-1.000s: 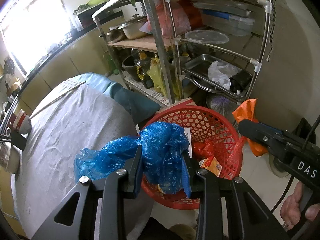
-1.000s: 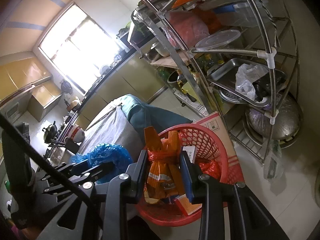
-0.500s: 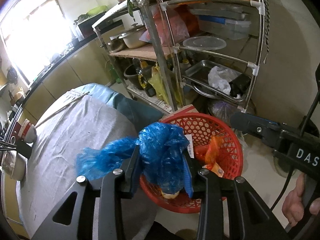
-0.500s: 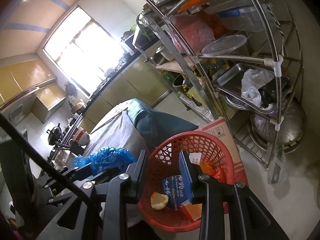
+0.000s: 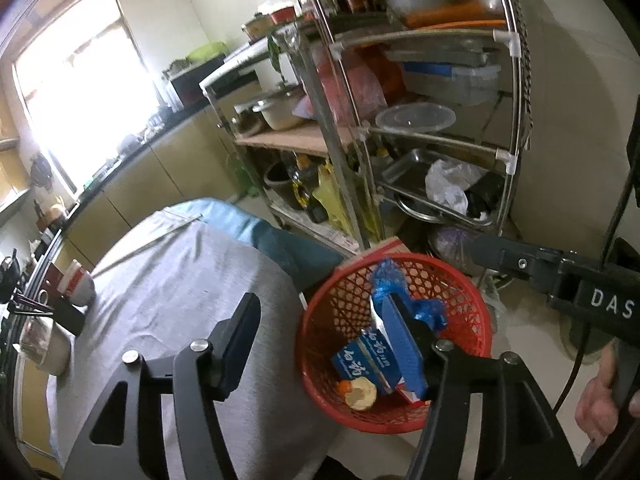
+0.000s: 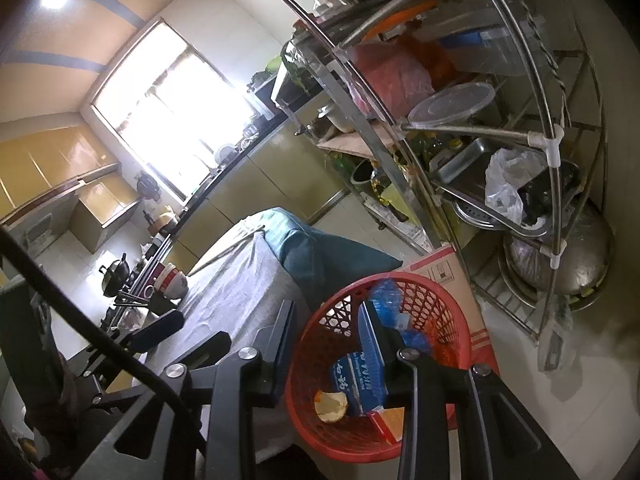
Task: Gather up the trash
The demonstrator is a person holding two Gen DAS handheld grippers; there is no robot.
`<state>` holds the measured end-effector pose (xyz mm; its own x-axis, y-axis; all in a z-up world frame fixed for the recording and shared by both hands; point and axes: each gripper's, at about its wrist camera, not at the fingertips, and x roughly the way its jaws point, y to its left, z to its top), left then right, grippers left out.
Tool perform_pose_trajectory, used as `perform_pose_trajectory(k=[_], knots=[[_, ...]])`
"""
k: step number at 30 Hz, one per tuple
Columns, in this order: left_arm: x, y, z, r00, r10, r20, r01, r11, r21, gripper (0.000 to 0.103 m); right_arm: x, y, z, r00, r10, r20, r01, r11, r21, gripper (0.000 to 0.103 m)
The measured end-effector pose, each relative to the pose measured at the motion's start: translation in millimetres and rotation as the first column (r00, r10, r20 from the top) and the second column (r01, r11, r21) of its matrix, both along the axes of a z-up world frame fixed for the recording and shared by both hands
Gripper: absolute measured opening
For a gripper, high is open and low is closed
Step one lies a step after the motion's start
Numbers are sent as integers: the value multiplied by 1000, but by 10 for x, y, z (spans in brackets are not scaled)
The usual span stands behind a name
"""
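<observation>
A red mesh basket (image 5: 472, 344) stands on the floor beside the table; it also shows in the right wrist view (image 6: 320, 412). Inside lie a crumpled blue plastic bag (image 5: 386, 282), a blue carton (image 5: 356, 360) and a piece of fruit peel (image 5: 362, 394). My left gripper (image 5: 320, 344) is open and empty above the basket's left rim. My right gripper (image 6: 330, 338) is open and empty above the basket. The bag (image 6: 384, 294), carton (image 6: 354, 376) and peel (image 6: 330, 404) show between its fingers.
A table under grey cloth (image 5: 168, 288) lies to the left, with cups (image 5: 78, 282) at its far edge. A metal rack (image 5: 420, 140) of pots and containers stands behind the basket. A cardboard box (image 6: 444, 272) sits against the basket. Tiled floor lies to the right.
My left gripper opened and the blue bag dropped into the basket. My right gripper had let its orange wrapper fall in earlier and has opened wider. Both grippers rose a little.
</observation>
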<state>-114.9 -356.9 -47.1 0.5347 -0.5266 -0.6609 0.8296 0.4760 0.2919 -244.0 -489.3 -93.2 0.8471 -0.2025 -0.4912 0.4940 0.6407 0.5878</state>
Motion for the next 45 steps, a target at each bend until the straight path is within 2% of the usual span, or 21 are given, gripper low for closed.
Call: perform_pose_trajectory(k=[2, 7, 10, 12, 14, 20, 30, 34, 36, 45], knots=[[-11, 38, 46, 1000, 8, 10, -8, 1000, -7, 70, 3, 15, 30, 1000, 5, 0, -5, 1000, -2, 35], [-59, 199, 192, 999, 21, 30, -20, 999, -46, 75, 19, 77, 50, 1000, 16, -8, -16, 1000, 8, 38], [-69, 300, 258, 999, 31, 26, -29, 998, -61, 77, 9, 128, 41, 1000, 15, -10, -15, 1000, 16, 61], [-74, 366, 297, 999, 34, 15, -33, 997, -74, 77, 6, 175, 54, 1000, 18, -14, -18, 1000, 9, 61], [-83, 453, 350, 999, 38, 6, -37, 995, -88, 82, 10, 219, 78, 999, 21, -25, -21, 1000, -4, 61], [-87, 672, 489, 997, 81, 9, -79, 989, -126, 84, 37, 361, 222, 999, 34, -28, -36, 998, -47, 61], [-16, 1160, 718, 983, 184, -20, -184, 968, -169, 86, -23, 821, 547, 994, 74, -80, -89, 975, -202, 61], [9, 1354, 769, 973, 231, -1, -227, 958, -175, 86, -51, 1002, 647, 991, 94, -98, -115, 962, -246, 62], [32, 1440, 788, 970, 245, -14, -243, 953, -180, 86, -49, 1068, 683, 989, 92, -111, -119, 957, -266, 65], [174, 1959, 828, 930, 365, -48, -367, 911, -188, 86, 33, 1356, 767, 979, 114, -167, -163, 936, -313, 67]])
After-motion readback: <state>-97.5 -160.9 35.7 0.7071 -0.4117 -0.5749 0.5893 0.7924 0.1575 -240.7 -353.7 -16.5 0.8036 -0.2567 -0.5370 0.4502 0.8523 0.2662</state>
